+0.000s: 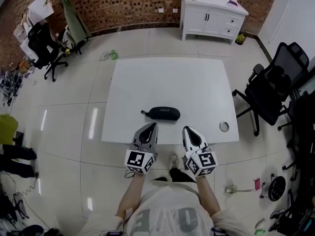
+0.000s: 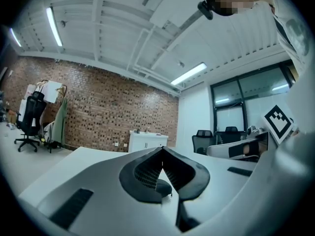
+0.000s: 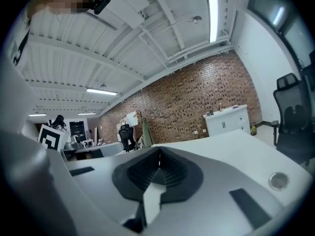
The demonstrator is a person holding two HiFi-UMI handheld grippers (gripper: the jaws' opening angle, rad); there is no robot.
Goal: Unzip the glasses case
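A black oval glasses case (image 1: 163,113) lies zipped on the white table (image 1: 172,82), near its front edge, with a small pull tab at its left end. My left gripper (image 1: 148,126) hovers just short of the case's left part, jaws shut with nothing between them. My right gripper (image 1: 189,130) hangs a little to the case's right and nearer to me, also shut and empty. Through the left gripper (image 2: 162,151) a dark sliver of the case (image 2: 161,186) shows behind the tips. The right gripper (image 3: 159,154) view shows only tabletop beyond the tips.
A small round metal object (image 1: 224,126) sits near the table's front right corner, also seen as a disc (image 3: 278,180). A black office chair (image 1: 273,87) stands right of the table, a white cabinet (image 1: 212,16) at the back wall, another chair (image 1: 42,45) at far left.
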